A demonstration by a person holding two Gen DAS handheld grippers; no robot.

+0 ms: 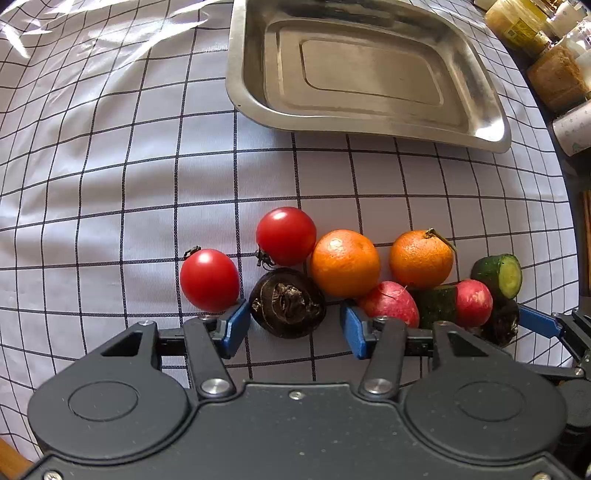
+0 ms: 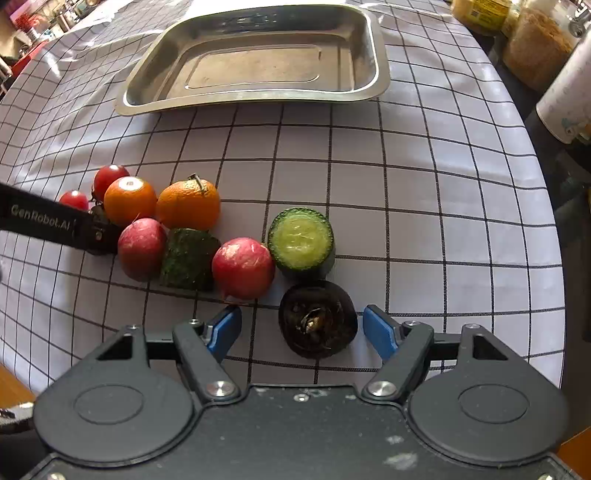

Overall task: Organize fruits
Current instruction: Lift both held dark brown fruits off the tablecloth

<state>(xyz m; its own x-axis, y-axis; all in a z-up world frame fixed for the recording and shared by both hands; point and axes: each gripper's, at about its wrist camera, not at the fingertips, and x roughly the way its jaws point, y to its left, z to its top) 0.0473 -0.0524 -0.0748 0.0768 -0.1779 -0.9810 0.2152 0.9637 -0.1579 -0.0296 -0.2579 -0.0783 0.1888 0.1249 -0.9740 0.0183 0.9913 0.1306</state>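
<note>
On the checked cloth lies a row of produce: two red tomatoes point(image 1: 209, 278), two oranges point(image 1: 344, 263), two red radishes point(image 2: 243, 266) and cut cucumber pieces point(image 2: 301, 240). My left gripper point(image 1: 291, 326) points down, open, around a dark water chestnut point(image 1: 288, 302); its left pad is at the chestnut's edge and the right pad stands apart. A second dark chestnut point(image 2: 317, 319) sits between the jaws of my open right gripper point(image 2: 303, 332), with gaps on both sides. The empty steel tray point(image 1: 491, 110) lies beyond the row.
Jars and containers point(image 1: 554, 77) and a white roll point(image 2: 565, 107) stand past the table's right edge. Clear plastic film point(image 1: 74, 22) lies at the far left. The left gripper's black body point(image 2: 55, 221) reaches in beside the radishes.
</note>
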